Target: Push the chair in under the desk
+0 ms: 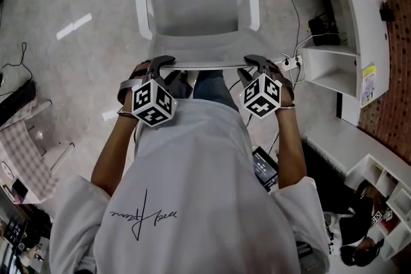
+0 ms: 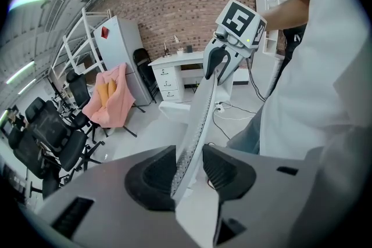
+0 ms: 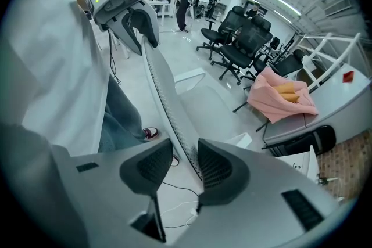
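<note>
Ahead of person (image 1: 192, 189) on floor (image 1: 96, 54), white chair (image 1: 196, 9) stands; L claw (image 1: 163, 63) & R claw (image 1: 254, 63) both spread, straddling backrest top edge (image 1: 205, 65), not pinching.

Head view overhead; other 2 views close, sharing chair (image 1: 192, 9).

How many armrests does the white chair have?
2. One armrest is on the left side of the chair in the head view, the other armrest on the right side. None looks hidden.
</note>
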A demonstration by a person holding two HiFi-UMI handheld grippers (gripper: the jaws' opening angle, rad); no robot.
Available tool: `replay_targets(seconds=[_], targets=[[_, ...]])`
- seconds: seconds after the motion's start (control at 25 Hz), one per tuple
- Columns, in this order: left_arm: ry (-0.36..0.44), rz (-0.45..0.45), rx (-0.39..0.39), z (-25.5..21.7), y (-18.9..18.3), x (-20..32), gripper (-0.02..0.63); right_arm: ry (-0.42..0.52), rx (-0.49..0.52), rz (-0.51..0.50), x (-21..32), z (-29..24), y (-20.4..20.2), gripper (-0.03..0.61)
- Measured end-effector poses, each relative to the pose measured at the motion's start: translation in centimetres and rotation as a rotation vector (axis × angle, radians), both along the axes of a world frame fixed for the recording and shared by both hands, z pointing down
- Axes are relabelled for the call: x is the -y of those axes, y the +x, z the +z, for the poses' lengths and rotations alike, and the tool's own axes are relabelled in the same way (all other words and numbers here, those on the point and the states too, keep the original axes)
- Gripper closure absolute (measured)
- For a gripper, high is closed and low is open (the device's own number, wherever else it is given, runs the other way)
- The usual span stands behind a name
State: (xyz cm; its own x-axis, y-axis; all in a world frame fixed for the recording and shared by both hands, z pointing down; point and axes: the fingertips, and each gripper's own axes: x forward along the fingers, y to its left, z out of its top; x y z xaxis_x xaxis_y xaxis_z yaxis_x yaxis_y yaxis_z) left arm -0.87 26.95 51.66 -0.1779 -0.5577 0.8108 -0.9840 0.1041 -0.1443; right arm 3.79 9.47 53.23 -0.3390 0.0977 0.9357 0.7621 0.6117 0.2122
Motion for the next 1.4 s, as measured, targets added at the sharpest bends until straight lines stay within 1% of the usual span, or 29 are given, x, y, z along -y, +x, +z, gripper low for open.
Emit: replay_targets(seconds=[0.28,0.48,0.84,1.2,1.4], targets=[[0.0,0.009,-0.01,0.0,-0.1,0.2,0.469,0.011,-0.02,0.004,0.1,0.1,0.1,0.423],[0.007,0.013,0.005,0.0,-0.2,0.2,0.469,0.014,-0.029,0.007,0.1,0.1,0.2,0.426],[0.01,0.02,0.006,0.0,-0.6,0.2,0.465,0.018,-0.032,0.024,0.0,0.1,0.2,0.428],[0.006,0.034,0.012,0.1,-1.1,-0.1,0.456,0.005,-0.026,0.052,-0.6,-0.1,0.7,0.431],[-0.004,0.052,0.024,0.3,-1.6,0.6,0.451,-0.01,-0.016,0.084,-0.3,0.1,1.1,0.431]])
